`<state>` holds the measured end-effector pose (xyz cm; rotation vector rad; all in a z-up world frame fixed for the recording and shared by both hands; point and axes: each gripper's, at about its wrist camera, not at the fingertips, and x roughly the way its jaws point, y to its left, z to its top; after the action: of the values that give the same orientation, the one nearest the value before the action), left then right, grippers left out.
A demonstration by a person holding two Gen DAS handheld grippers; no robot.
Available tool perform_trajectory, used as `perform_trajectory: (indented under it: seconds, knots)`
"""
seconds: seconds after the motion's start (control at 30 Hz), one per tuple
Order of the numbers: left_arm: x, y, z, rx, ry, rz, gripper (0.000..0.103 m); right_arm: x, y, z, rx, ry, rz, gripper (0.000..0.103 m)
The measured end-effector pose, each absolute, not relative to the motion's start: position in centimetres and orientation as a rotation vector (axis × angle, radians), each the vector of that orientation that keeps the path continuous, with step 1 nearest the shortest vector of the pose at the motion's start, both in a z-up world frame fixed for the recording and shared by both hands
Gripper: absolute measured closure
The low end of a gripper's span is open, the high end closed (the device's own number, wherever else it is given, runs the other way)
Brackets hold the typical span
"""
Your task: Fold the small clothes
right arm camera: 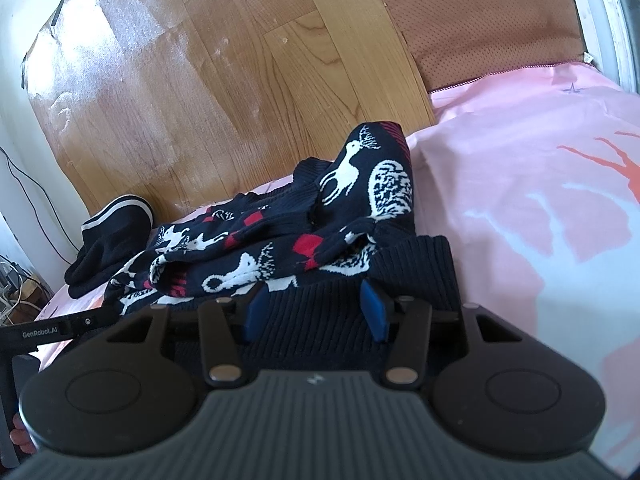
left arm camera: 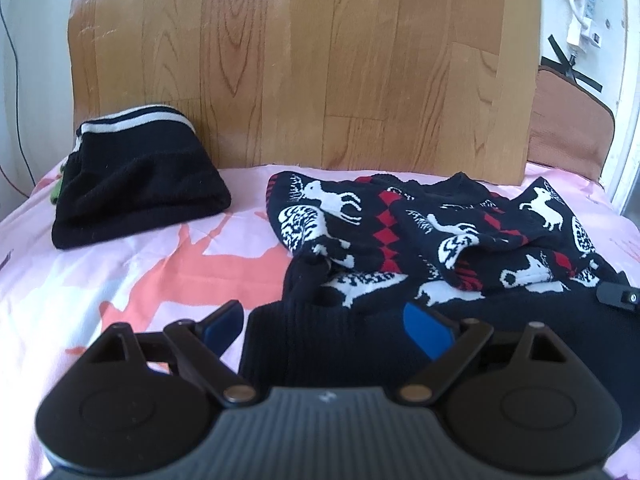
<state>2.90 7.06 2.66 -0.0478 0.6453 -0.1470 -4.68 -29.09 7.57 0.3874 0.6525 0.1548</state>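
Observation:
A small navy sweater [left arm camera: 420,224] with white deer and red diamonds lies crumpled on the pink bed sheet [left arm camera: 120,272]. Its ribbed navy hem [left arm camera: 340,340] lies between the blue pads of my left gripper [left arm camera: 328,322], whose jaws stand wide apart around the hem's left end. In the right wrist view the same sweater [right arm camera: 280,232] lies ahead, and its ribbed hem [right arm camera: 312,312] sits between the blue pads of my right gripper [right arm camera: 314,308], which is also open. The right gripper's tip [left arm camera: 618,296] shows at the left view's right edge.
A folded navy garment with white stripes [left arm camera: 140,192] lies at the back left of the bed, also in the right wrist view [right arm camera: 108,236]. A wood-grain board [left arm camera: 300,60] stands behind the bed. A brown cushion [right arm camera: 480,20] sits at the back right. Cables hang at the left wall.

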Motion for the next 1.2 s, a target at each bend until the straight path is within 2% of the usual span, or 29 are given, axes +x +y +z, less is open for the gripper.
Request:
perform_trajectory:
  seconds: [1.2]
  knots:
    - [3.12, 7.15, 2.36, -0.06, 0.668, -0.148, 0.013, -4.66, -29.21, 7.56, 0.391, 0.653, 0.153, 0.049]
